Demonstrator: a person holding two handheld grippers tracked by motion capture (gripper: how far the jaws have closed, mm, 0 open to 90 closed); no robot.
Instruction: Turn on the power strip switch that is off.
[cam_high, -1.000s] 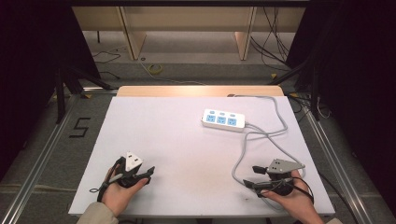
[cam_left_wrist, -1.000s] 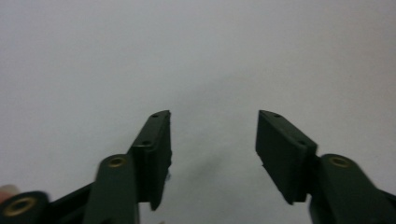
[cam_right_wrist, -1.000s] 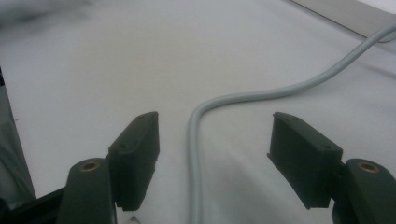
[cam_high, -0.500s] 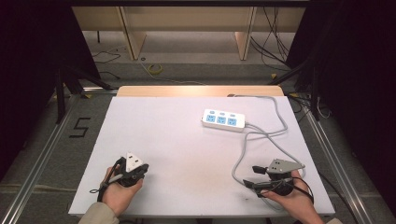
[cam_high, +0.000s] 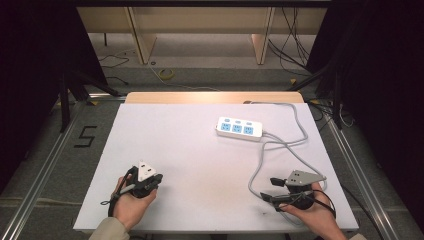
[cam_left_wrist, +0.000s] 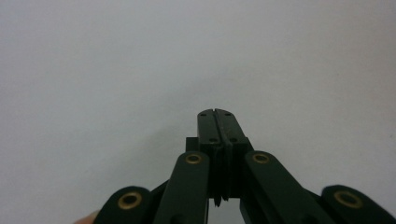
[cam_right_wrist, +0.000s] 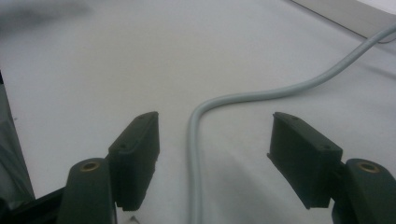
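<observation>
A white power strip with blue sockets lies on the white table, right of the middle. Its grey cable loops toward the near right. My right gripper rests at the near right, pointing left, with its jaws wide open. In the right gripper view the cable runs on the table between the jaws of that gripper, and neither pad touches it. My left gripper sits at the near left in a hand. The left gripper view shows this gripper shut over bare table, holding nothing.
A corner of the power strip shows at the top right of the right gripper view. Beyond the table's wooden far edge are floor cables and furniture legs. Metal rails run along both sides of the table.
The left gripper's jaws have closed together on nothing. Both hands have stayed where they were, and the right gripper is as open as before.
</observation>
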